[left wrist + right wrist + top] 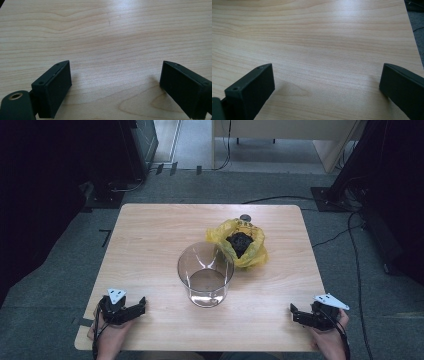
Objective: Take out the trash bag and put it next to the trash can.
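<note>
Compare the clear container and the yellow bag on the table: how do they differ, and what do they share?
The container is clear and rigid with a round rim; the bag is yellow, soft and crumpled. The container looks empty; the bag holds a dark clump. The container stands nearer the person, the bag behind it to the right. Both are open at the top, near the middle of the table.

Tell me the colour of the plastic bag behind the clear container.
Yellow; the bag shows best in the high view.

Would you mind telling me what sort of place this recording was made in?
Probably a lab or office workroom: a bare wooden table stands on grey carpet, cables trail across the floor, and dark equipment stands surround it.
</note>
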Motion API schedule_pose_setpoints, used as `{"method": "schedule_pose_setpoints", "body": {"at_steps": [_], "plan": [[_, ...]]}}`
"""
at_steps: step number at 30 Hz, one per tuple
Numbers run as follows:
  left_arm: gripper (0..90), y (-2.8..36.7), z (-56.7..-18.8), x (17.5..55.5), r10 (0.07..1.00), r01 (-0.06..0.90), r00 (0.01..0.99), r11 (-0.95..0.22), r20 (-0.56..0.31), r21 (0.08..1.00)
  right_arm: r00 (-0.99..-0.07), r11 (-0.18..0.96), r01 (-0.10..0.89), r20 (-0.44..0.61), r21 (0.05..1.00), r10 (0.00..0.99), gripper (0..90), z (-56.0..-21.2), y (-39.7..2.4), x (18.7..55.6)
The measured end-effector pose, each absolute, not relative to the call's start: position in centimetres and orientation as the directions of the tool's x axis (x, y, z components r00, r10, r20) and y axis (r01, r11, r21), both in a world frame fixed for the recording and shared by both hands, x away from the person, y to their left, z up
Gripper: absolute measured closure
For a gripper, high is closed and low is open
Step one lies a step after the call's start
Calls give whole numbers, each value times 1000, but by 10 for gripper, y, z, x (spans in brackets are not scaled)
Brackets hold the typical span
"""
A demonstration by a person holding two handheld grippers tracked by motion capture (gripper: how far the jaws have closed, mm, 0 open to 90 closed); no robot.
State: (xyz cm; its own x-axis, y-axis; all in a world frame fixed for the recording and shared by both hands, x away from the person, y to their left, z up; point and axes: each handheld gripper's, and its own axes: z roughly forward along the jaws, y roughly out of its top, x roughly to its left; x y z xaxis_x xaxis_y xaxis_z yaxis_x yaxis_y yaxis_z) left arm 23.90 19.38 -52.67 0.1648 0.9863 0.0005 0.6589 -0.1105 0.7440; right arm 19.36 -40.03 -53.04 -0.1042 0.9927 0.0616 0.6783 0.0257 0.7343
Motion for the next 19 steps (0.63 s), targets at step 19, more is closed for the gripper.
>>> {"method": "schedule_pose_setpoints", "body": {"at_steps": [19], "plan": [[97, 194, -527, 239, 986, 659, 168, -113, 2, 743, -121, 72, 687, 17, 724, 993, 0, -531, -395, 195]]}}
